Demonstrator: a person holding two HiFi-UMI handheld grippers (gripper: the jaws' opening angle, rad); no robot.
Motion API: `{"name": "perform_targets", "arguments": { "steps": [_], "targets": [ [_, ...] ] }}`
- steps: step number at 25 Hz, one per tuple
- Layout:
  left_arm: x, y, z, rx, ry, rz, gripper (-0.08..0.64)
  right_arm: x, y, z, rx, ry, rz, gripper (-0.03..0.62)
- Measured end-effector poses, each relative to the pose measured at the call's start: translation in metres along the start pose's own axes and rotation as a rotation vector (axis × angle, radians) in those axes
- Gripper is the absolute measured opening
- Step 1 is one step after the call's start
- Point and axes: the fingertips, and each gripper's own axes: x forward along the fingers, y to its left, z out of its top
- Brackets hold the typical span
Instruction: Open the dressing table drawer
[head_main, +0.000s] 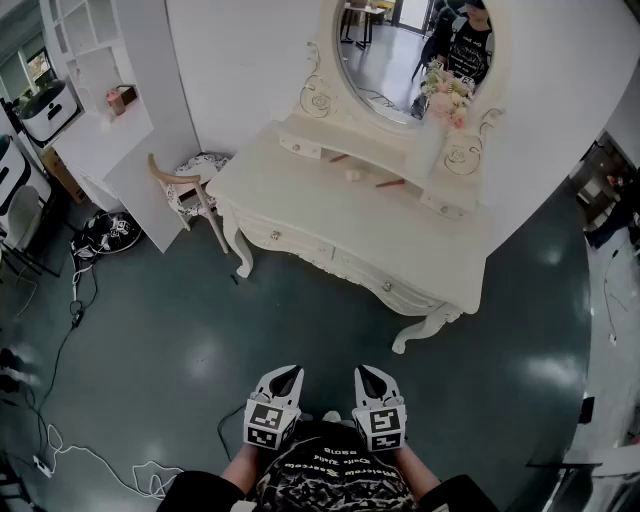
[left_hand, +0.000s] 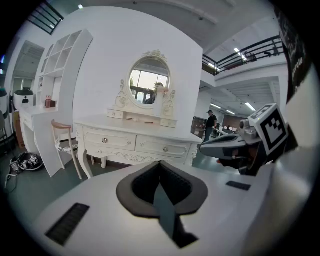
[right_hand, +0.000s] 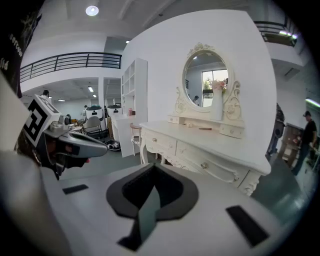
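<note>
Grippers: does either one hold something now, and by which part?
Nothing is held. Left gripper and right gripper are shut and empty, short of the dressing table.

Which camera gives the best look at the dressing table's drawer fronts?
The left gripper view: the drawer fronts face it almost squarely, both knobs plain. The right gripper view shows them slanted; the head view, from above, only as thin strips.
</note>
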Motion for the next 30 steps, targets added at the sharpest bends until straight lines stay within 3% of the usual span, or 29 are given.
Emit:
{"name": "perform_targets", "arguments": {
  "steps": [6, 19, 30],
  "targets": [
    [-0.001, 0.001, 0.004, 0.012, -0.016, -0.001, 0.017, 0.002, 0.004, 0.006, -0.006, -0.020, -0.002, 0.009],
    [-0.023, 0.033, 0.012, 0.093, -0.079, -0.001, 0.017, -0.002, 0.027, 0.017, 0.072, -0.140, -0.115, 0.011],
    [-0.021, 0.039, 0.005, 0.045, -0.080, -0.022, 0.017, 0.010, 0.036, 0.019, 0.056, -0.147, -0.092, 0.011]
  ]
}}
